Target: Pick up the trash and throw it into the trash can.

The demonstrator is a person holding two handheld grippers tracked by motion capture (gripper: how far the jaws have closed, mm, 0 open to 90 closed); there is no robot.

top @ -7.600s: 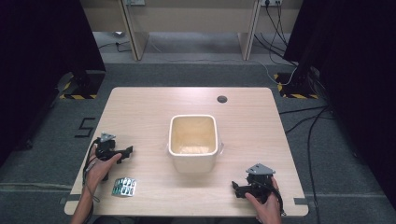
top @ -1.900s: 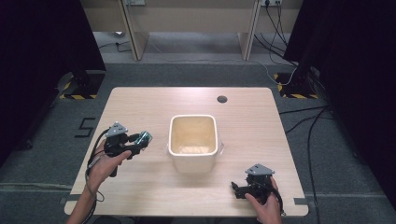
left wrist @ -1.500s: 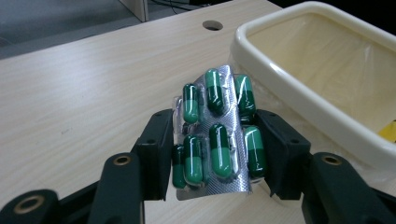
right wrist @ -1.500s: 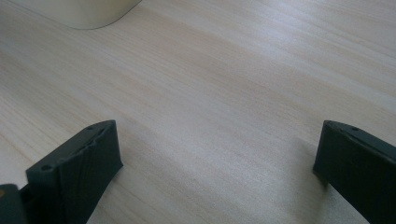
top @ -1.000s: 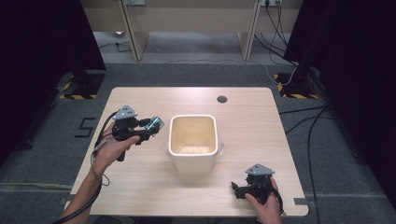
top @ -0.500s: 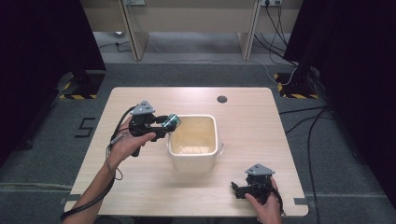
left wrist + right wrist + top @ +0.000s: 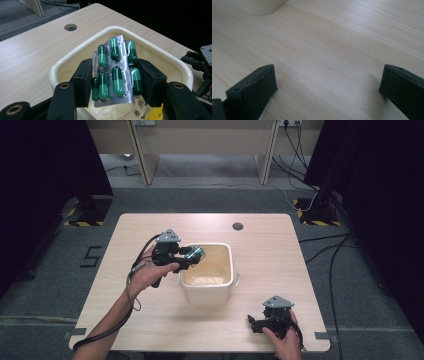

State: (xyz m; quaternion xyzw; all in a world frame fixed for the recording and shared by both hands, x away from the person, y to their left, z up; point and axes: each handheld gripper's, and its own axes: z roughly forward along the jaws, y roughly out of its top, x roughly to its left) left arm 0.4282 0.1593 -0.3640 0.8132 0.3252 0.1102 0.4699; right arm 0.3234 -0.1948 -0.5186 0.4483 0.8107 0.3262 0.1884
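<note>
Pale wooden surface (image 7: pixel 310 270) with a round cable hole (image 7: pixel 238 226) near the far edge, standing on grey carpet. Dark curtains at both sides, cables across the floor at right, light wooden furniture legs at the back, yellow-and-black striped tape at two floor spots.

Cream tub (image 7: pixel 231 282) at the middle of the surface, rim rounded, something pale and a yellow scrap lying inside.

Left claw (image 7: pixel 192 256) raised at the tub's left rim, clamped on a pill pack (image 7: pixel 115 72) with green capsules on silver foil; from the left claw's own camera, held upright over the tub's opening, jaws pressed on both of its side edges. Right claw (image 7: pixel 255 324) resting low on the near right part of the surface, jaws wide apart with bare wood between them, gripped by a hand (image 7: pixel 285 342).

Compared with half a second ago, left claw and pack brought further right, from just short of the tub to over its rim; several seconds back, the pack lying flat on the near left of the surface. Right claw unmoved throughout.

Pack's bottom edge cut off behind the jaws. Print on the scraps inside the tub too small to read. Tub mostly cropped in the right claw's camera, one corner at top left.
</note>
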